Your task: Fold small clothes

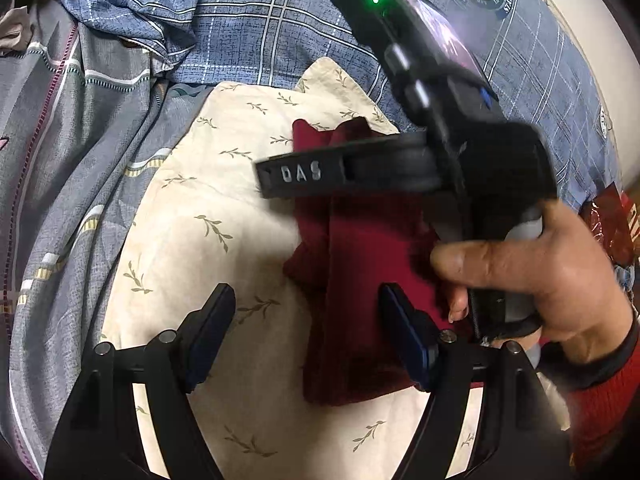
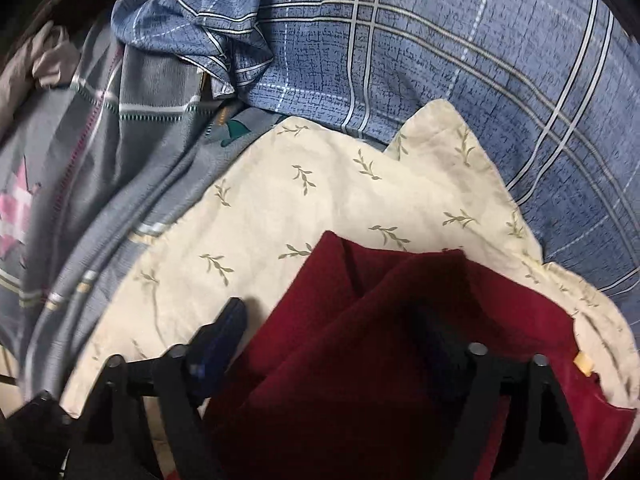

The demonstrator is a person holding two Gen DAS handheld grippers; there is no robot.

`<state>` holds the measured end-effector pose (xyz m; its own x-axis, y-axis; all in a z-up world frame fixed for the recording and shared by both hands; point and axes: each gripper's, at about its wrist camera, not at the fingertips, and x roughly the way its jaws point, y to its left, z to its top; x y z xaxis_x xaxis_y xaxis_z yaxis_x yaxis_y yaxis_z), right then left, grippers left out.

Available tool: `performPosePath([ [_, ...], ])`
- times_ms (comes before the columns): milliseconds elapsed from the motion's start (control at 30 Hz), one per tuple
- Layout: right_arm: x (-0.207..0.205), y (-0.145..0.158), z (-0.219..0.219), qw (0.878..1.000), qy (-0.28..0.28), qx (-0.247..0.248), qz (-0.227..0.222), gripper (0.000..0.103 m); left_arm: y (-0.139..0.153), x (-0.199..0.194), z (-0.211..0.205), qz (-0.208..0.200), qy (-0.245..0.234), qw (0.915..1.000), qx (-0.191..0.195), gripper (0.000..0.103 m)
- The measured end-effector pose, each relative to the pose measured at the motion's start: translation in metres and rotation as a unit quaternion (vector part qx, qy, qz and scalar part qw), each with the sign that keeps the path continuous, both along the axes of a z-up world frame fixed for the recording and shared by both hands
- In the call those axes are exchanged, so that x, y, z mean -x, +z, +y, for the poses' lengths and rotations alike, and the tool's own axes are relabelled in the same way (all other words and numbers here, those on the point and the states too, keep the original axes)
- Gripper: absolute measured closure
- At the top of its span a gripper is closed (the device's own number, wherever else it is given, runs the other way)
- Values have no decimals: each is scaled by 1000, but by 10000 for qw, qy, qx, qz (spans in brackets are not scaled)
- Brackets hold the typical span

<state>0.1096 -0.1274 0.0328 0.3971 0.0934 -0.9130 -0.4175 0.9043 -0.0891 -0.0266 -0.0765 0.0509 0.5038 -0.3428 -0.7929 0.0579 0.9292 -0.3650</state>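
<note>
Your dark red garment (image 1: 360, 264) lies partly folded in narrow layers on the cream leaf-print cloth (image 1: 192, 208), both your left hand-held gripper (image 1: 308, 320) and right hand-held gripper (image 2: 340, 344) apart and empty, so final folds likely remain.

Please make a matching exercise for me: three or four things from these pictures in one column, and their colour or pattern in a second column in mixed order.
Things:
1. small garment
2. pillow
3. sheet
4. quilt

Descriptions:
A. blue with a plaid grid
B. cream with small leaf sprigs
C. grey with stripes
D. plain dark red

Pairs: 1-D, 2-B, 3-A, 4-C
</note>
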Motion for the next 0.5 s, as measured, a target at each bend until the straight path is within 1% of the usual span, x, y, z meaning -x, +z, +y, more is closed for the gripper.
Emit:
performPosePath([
  [33,2,1,-3,10000,3,-44,-50,39,0,-1,-1,-9,-20,10000,41,26],
  [67,2,3,-8,9998,4,-176,-50,44,0,-1,-1,-16,-40,9999,102,24],
  [100,3,6,-12,9995,-14,-313,-47,51,1,-2,-1,-30,-64,9997,218,21],
  [133,4,10,-18,9988,-51,-483,-46,59,1,-3,-1,-36,-73,9995,306,20],
  [200,6,19,-33,9953,-193,-950,3,66,2,-4,0,-44,-100,9986,518,20],
  [267,8,25,-42,9917,-281,-1251,-3,70,5,-4,0,-100,-123,9972,729,17],
  [333,12,32,-53,9875,-378,-1533,-13,74,7,-5,-1,-159,-148,9960,861,16],
  [400,15,37,-60,9843,-424,-1713,-22,77,7,-7,-3,-178,-144,9957,900,16],
  [500,20,45,-68,9806,-449,-1904,-101,79,3,-12,-7,-121,-129,9963,841,16],
])
